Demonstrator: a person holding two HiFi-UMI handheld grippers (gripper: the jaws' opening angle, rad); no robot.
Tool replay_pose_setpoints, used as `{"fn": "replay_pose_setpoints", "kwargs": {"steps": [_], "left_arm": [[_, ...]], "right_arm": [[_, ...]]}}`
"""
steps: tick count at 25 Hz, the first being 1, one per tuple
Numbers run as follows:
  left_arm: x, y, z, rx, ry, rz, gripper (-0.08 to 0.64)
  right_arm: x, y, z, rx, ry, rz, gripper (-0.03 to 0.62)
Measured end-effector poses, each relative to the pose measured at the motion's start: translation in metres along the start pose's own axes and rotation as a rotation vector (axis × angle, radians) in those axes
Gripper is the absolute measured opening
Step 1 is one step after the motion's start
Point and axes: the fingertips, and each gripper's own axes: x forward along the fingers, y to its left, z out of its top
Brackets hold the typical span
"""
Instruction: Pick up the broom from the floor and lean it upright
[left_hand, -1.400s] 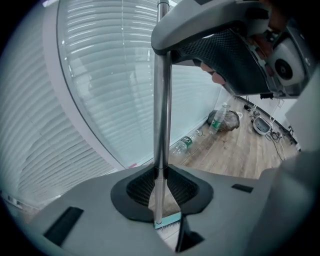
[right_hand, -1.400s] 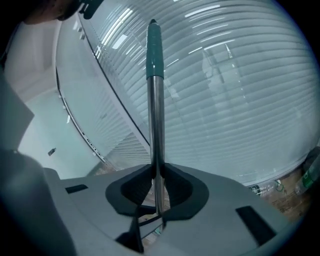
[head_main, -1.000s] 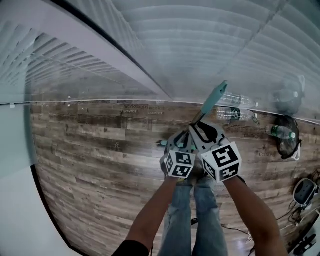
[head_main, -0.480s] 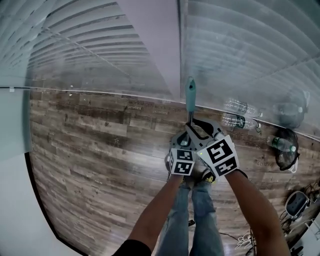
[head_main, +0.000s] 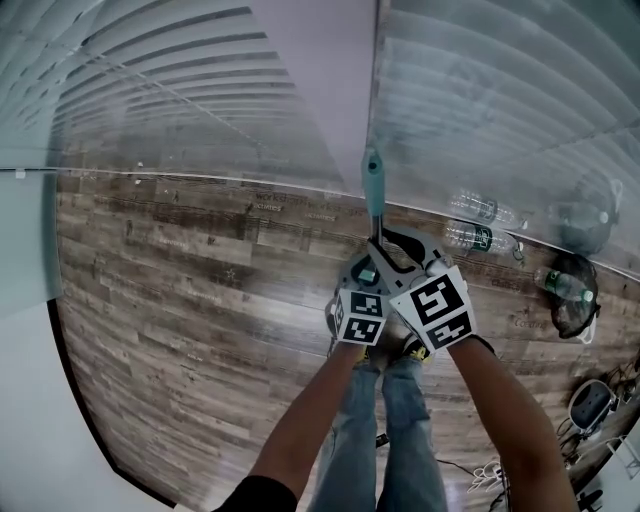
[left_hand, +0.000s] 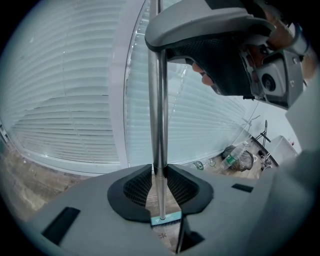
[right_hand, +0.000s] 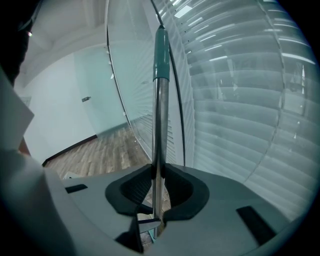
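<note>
Jaws clamped on one broom (head_main: 374, 185), left gripper (head_main: 363, 274) below, right gripper (head_main: 386, 248) above

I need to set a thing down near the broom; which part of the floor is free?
The wooden floor left of the broom, along the glass wall, is bare. The right side is crowded: bottles, a dark bag, cables.
</note>
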Motion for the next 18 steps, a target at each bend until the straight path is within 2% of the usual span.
{"fn": "replay_pose_setpoints", "kwargs": {"steps": [8,18], "left_arm": [[-0.004,0.002,-0.004,0.021,0.008,0.003,0.129],[-0.035,0.000,-0.004,0.105,0.034,-0.008,0.144]], "right_arm": [[-0.004,-0.002,0.000,-0.001,-0.008,-0.004,0.095],[-0.032,0.007,0.001,0.011,0.010,-0.026,0.129]]}}
